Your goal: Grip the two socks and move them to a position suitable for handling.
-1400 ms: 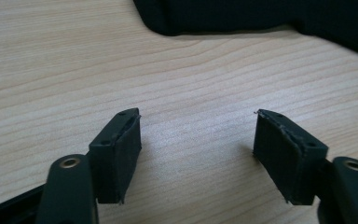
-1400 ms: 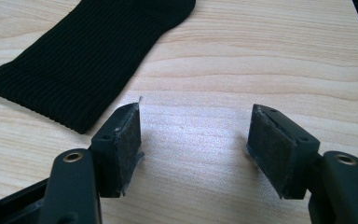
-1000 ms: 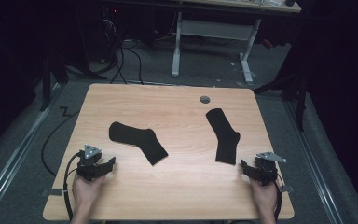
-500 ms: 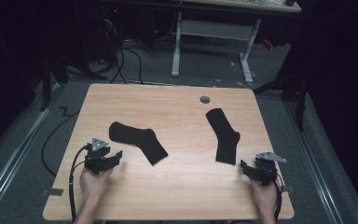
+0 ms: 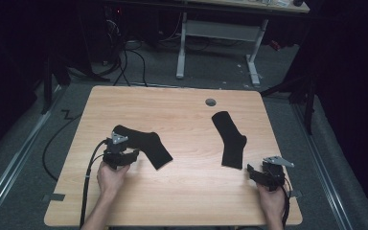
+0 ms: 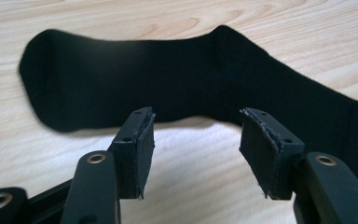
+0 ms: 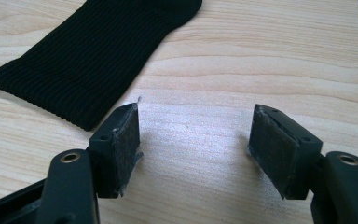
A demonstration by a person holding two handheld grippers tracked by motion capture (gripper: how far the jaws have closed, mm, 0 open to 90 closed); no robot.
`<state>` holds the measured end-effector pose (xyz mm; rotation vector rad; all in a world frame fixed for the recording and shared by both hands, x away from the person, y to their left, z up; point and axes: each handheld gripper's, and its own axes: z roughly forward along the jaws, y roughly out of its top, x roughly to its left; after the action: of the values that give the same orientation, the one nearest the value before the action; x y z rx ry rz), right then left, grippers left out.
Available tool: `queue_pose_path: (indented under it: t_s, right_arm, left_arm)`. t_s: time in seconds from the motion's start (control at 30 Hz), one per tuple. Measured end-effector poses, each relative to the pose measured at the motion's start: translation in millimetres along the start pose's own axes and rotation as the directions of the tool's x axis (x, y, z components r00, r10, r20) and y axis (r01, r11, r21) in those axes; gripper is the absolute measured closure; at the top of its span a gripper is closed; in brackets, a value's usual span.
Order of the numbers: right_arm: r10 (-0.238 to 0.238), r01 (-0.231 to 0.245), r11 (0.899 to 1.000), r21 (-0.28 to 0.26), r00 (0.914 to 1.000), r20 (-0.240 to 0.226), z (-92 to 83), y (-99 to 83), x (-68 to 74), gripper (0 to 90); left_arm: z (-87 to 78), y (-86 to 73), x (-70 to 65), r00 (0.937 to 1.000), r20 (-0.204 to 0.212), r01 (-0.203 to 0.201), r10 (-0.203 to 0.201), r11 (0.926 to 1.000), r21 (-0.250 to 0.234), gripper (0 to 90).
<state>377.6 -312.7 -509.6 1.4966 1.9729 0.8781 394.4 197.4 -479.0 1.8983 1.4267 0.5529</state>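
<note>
Two flat black ribbed-knit socks lie well apart on the light wood-grain table [image 5: 187, 191], likely laid out for pairing. The left gripper [image 5: 124, 155], jaws wide and empty, sits just beside the left black sock [image 5: 146, 143], facing its heel bend, probably lined up to pinch that edge. The right gripper [image 5: 258, 173], also wide and empty, rests near the cuff of the right black sock [image 5: 230, 139], apart from it; exact gap hard to judge.

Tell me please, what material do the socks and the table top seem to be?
The left sock and the right sock look like black ribbed knit fabric, matte; the fibre is unclear. The table top looks like light wood or a wood-grain laminate, smooth, with visible grain lines.
</note>
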Motion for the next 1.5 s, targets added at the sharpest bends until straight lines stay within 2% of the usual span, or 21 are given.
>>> queue_pose_path:
  t_s: [0.07,0.13,0.23,0.37,0.47,0.7,0.8,0.83,0.97,1.27,1.37,1.5]
  right_arm:
    - [0.001,-0.001,1.000,0.001,1.0000,0.000,-0.1,0.0,0.2,33.9]
    - [0.001,-0.001,1.000,0.000,1.0000,0.000,-0.1,-0.1,0.2,33.9]
    - [0.000,0.000,1.000,0.000,1.0000,0.000,-0.1,-0.1,0.2,33.9]
    - [0.000,0.000,1.000,0.000,1.0000,0.000,-0.1,-0.1,0.2,33.9]
    - [0.000,0.000,1.000,-0.001,1.0000,0.000,-0.1,-0.1,0.2,33.9]
    - [0.001,-0.001,1.000,0.000,1.0000,0.000,-0.1,-0.1,0.3,33.9]
    - [0.000,0.000,1.000,0.000,1.0000,0.000,-0.1,-0.1,0.2,33.9]
    - [0.000,0.000,1.000,0.000,1.0000,-0.001,-0.1,-0.1,0.2,33.9]
    - [0.000,0.000,1.000,-0.001,1.0000,0.000,-0.1,-0.2,0.3,33.9]
    - [0.001,-0.001,1.000,0.000,1.0000,0.000,-0.1,-0.1,0.3,33.9]
    - [0.000,0.000,1.000,0.000,1.0000,0.000,-0.1,-0.2,0.2,33.9]
    - [0.000,0.000,1.000,0.000,1.0000,-0.001,-0.1,-0.2,0.2,33.9]
  left_arm:
    - [3.8,5.4,-2.2,0.9998,0.005,0.017,-0.017,0.9998,-0.009,44.6]
    - [7.7,11.3,-4.6,0.9996,0.011,0.025,-0.025,0.9997,0.006,44.3]
    - [15.8,20.7,-9.6,0.9999,-0.011,-0.004,0.004,0.9996,0.028,43.4]
    - [23.2,25.8,-10.3,0.9995,-0.010,0.032,-0.031,0.9992,0.026,43.1]
    - [27.3,25.6,-10.7,0.9991,-0.018,0.038,-0.038,0.9988,0.030,43.2]
    - [40.7,24.5,-14.3,0.9984,-0.048,0.032,-0.029,0.9976,0.061,43.3]
    - [47.4,24.2,-17.5,0.9983,-0.058,0.012,-0.006,0.9953,0.096,45.0]
    - [48.4,23.5,-19.9,0.9974,-0.070,-0.007,0.014,0.9959,0.090,45.1]
    - [49.2,25.7,-24.1,0.9976,-0.054,-0.038,0.043,0.9944,0.098,56.0]
    - [48.3,25.4,-26.9,0.9970,0.001,-0.077,0.078,0.9925,0.095,82.4]
    - [45.3,25.2,-29.0,0.9947,0.016,-0.103,0.102,0.9911,0.084,85.7]
    - [34.3,28.8,-33.5,0.9929,0.045,-0.112,0.110,0.9932,0.033,86.4]
